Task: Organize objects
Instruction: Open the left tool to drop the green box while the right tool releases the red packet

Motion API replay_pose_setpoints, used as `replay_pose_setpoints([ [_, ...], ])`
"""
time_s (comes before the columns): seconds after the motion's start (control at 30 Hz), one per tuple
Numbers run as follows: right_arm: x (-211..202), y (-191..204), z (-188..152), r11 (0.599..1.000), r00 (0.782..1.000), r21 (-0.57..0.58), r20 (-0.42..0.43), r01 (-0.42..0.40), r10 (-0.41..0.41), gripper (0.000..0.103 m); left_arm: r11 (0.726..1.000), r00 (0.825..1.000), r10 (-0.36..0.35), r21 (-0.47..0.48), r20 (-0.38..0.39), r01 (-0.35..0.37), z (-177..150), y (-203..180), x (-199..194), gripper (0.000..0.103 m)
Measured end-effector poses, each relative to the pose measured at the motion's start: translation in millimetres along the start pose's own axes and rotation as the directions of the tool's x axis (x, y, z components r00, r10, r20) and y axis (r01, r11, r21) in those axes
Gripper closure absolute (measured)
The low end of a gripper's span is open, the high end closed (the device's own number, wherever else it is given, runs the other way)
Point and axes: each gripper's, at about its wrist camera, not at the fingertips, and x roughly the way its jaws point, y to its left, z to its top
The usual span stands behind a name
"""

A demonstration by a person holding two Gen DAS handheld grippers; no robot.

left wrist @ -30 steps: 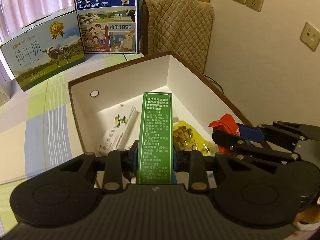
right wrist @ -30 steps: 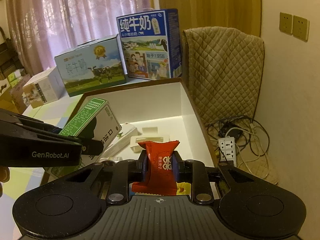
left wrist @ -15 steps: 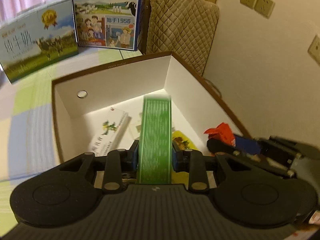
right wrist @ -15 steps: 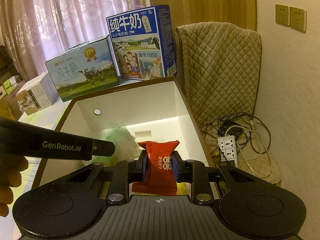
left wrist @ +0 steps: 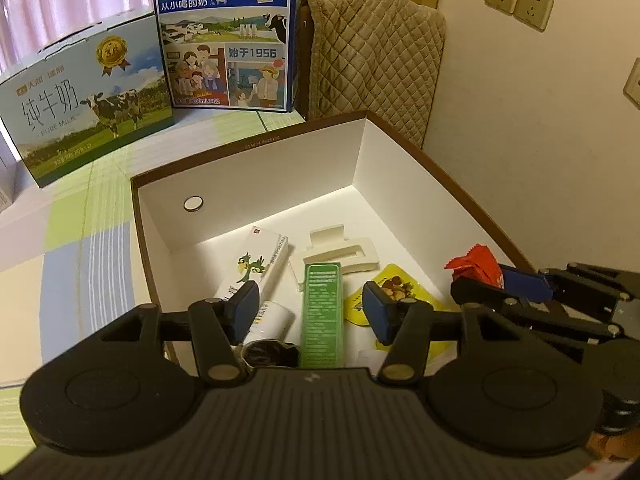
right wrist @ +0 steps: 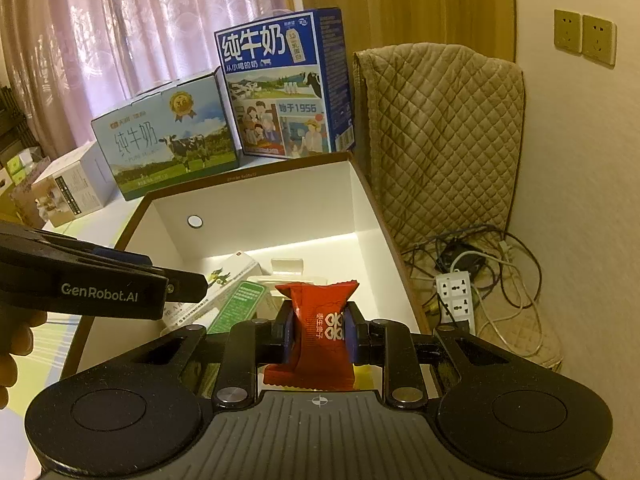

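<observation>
The room has a cream wall (right wrist: 580,184) with two sockets (right wrist: 584,38) on it. Pink curtains (right wrist: 120,40) hang at the back, beside a wooden panel (right wrist: 400,4). A chair with a quilted beige cover (right wrist: 440,132) stands near the wall. On the floor lie a power strip (right wrist: 456,294) and tangled cables (right wrist: 504,260). The light is warm and dim.

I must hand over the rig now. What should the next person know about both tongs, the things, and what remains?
Left tongs: jaws have just been opening, pads clear of the green box, which now lies in the white storage box.
Right tongs: shut on the red snack packet, held over the storage box.
Already inside: bird-print carton, white hair clip, yellow snack pouch.
Left: release the red packet into the box.
</observation>
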Motion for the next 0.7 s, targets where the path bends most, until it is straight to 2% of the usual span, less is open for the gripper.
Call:
replay_pose_setpoints([
  [0.33, 8, 2, 5, 1.0, 1.0, -0.018, 0.022, 0.015, -0.015, 0.081, 1.0, 1.0, 0.021, 0.018, 0.012, -0.021, 2, 4, 0, 0.042],
  [0.4, 10, 3, 7, 1.0, 0.999, -0.023, 0.037, 0.019, -0.018, 0.081, 0.999, 1.0, 0.029, 0.018, 0.013, -0.029, 2, 6, 0, 0.038],
  [0.5, 10, 7, 8, 0.997, 0.997, -0.071, 0.063, 0.039, -0.034, 0.073, 0.999, 0.999, 0.042, 0.013, 0.018, -0.043, 3, 8, 0, 0.031],
  [0.57, 8, 8, 7, 0.996, 0.996, -0.081, 0.081, 0.042, -0.035, 0.056, 0.999, 0.999, 0.042, 0.008, 0.021, -0.042, 3, 9, -1, 0.028],
  [0.7, 0, 5, 5, 0.998, 0.995, -0.053, 0.104, 0.02, -0.014, 0.048, 0.999, 0.999, 0.042, 0.008, 0.029, -0.042, 2, 12, -3, 0.022],
])
